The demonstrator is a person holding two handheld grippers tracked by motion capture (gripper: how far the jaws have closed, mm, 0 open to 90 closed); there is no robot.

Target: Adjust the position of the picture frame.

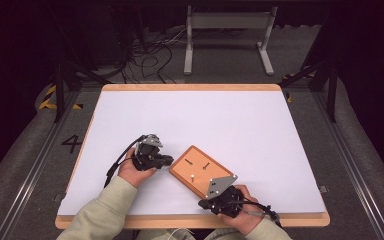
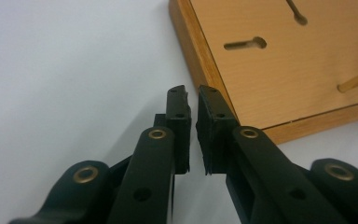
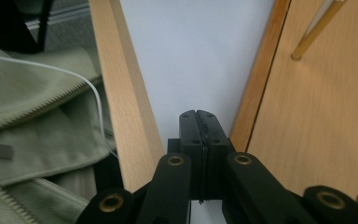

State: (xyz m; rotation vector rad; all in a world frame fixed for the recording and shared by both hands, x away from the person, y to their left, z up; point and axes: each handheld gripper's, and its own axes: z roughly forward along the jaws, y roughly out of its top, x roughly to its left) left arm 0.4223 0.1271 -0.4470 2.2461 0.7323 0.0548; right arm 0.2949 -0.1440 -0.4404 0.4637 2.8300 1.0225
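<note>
Board: I see a small wooden board (image 1: 200, 170) lying flat on the white tabletop (image 1: 240, 125), turned at an angle, near the front edge and between my two grippers.
Board details: two keyhole slots (image 2: 245, 44) cut into its top face, and a thin wooden peg (image 1: 192, 176) standing upright in it; in the left gripper view the peg (image 2: 357, 80) leans across the frame's right edge.
Left gripper: my left gripper (image 1: 169, 159) sits just left of the board, held low over the tabletop and pointed at the board's near corner.
Left jaws: in the left gripper view my jaws stand a narrow slit apart with nothing between them; the tips are just beside the board's side edge, and I cannot tell whether they touch it.
Right gripper: my right gripper (image 1: 203, 204) is at the board's front corner, close to the tabletop's wooden rim (image 3: 121, 93).
Right jaws: pressed fully together, pad against pad, holding nothing, just beside the board's edge (image 3: 256, 84).
Sleeve: a pale green sleeve (image 1: 100, 212) covers my left forearm.
</note>
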